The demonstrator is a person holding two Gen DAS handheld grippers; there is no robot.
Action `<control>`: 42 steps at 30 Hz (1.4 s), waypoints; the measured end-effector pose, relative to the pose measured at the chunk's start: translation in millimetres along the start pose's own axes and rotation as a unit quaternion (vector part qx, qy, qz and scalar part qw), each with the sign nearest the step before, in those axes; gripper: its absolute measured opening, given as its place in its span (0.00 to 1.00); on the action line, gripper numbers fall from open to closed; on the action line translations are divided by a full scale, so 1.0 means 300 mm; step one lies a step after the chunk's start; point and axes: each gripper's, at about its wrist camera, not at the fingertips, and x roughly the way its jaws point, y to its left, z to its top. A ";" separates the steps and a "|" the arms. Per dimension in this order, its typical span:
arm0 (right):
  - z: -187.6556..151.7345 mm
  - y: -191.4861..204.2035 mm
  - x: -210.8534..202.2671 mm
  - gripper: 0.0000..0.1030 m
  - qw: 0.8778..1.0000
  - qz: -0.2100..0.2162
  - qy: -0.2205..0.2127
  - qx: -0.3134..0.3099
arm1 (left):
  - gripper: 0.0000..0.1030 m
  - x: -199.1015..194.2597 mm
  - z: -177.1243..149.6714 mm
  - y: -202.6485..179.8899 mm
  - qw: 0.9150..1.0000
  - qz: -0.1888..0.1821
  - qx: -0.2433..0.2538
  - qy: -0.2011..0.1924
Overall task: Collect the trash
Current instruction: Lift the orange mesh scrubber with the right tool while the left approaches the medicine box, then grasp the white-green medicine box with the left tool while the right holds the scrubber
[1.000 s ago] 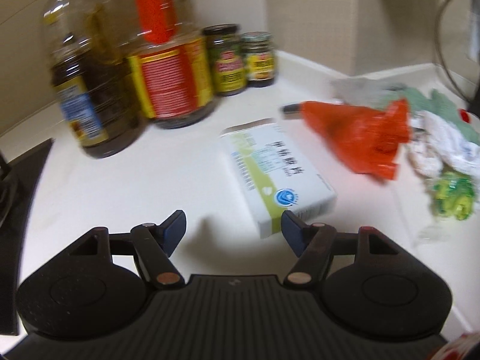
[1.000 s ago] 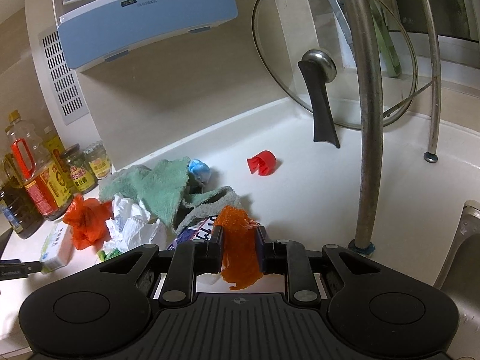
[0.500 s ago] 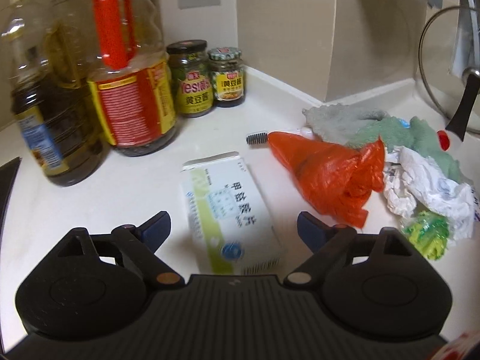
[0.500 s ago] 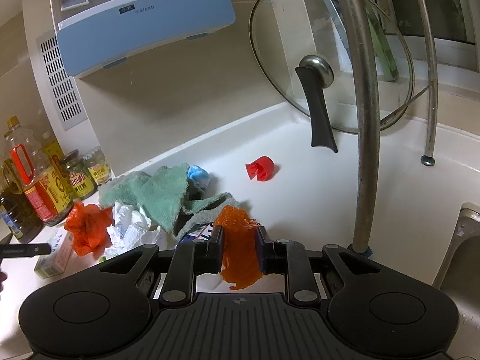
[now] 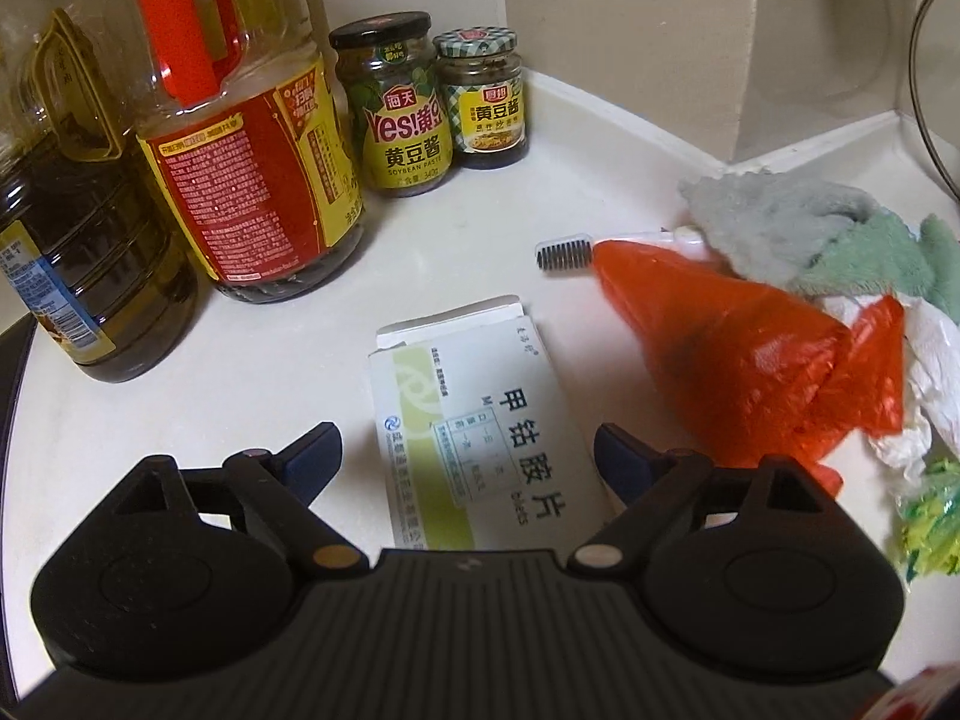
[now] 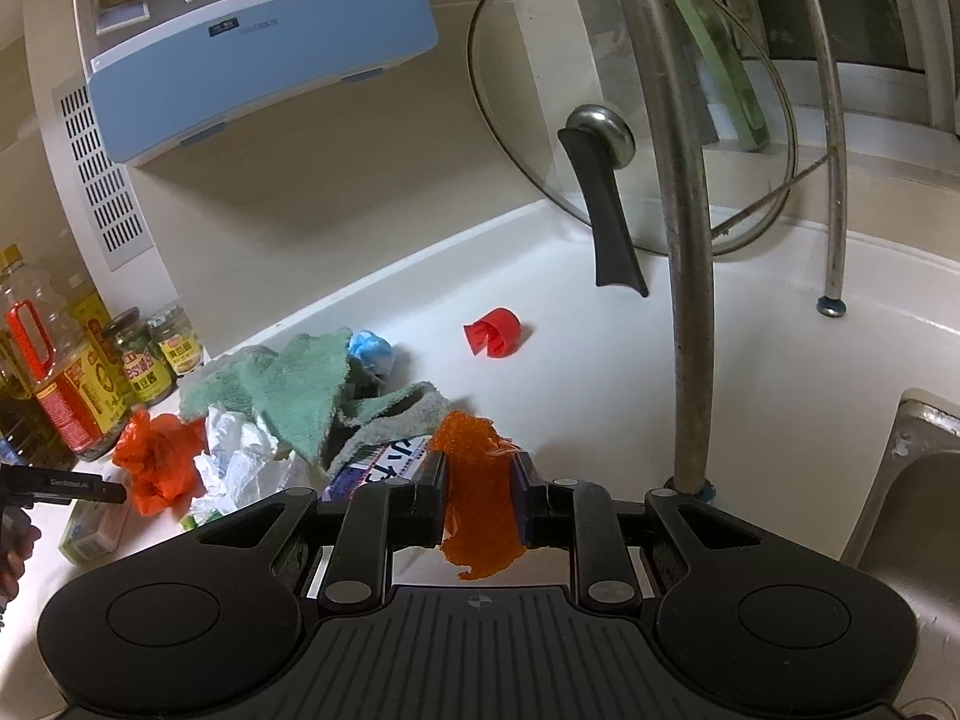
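A white and green medicine box lies flat on the white counter. My left gripper stands wide open over the box's near half, one finger on each side and neither pad touching it. To the right of the box lie a crumpled orange plastic bag, white crumpled paper and a green-yellow wrapper. My right gripper is shut on an orange plastic bag, which hangs between its pads. A red cap and a blue wad lie farther back.
Oil bottles and two sauce jars stand at the back left. A toothbrush and green-grey cloths lie behind the trash. The faucet pipe, a glass lid and the sink are on the right.
My left gripper has moved forward over the medicine box and its jaws have spread wider, so the box now lies between the fingers. The right gripper has kept still with its orange bag.
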 end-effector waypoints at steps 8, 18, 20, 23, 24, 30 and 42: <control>-0.019 0.025 -0.009 0.22 1.000 -0.002 0.002 0.002 | 0.74 0.019 0.002 -0.002 1.000 -0.009 0.011 0.012; -0.036 0.068 -0.047 0.22 1.000 -0.010 -0.005 0.004 | 0.73 -0.036 -0.035 0.062 0.999 -0.019 0.023 -0.011; -0.041 0.085 -0.057 0.22 1.000 -0.010 -0.007 0.004 | 0.73 -0.059 -0.048 0.087 0.999 -0.024 0.021 -0.017; -0.050 0.114 -0.077 0.22 1.000 -0.009 -0.011 0.004 | 0.73 -0.109 -0.071 0.125 0.999 -0.035 0.015 -0.026; -0.055 0.127 -0.086 0.22 1.000 -0.008 -0.012 0.003 | 0.73 -0.127 -0.079 0.137 0.999 -0.040 0.013 -0.030; -0.090 0.207 -0.142 0.22 1.000 -0.007 -0.020 0.003 | 0.73 -0.251 -0.136 0.192 0.996 -0.070 0.010 -0.050; -0.212 0.404 -0.348 0.22 0.999 0.009 -0.040 0.012 | 0.73 -0.499 -0.311 0.238 0.982 -0.169 0.027 -0.078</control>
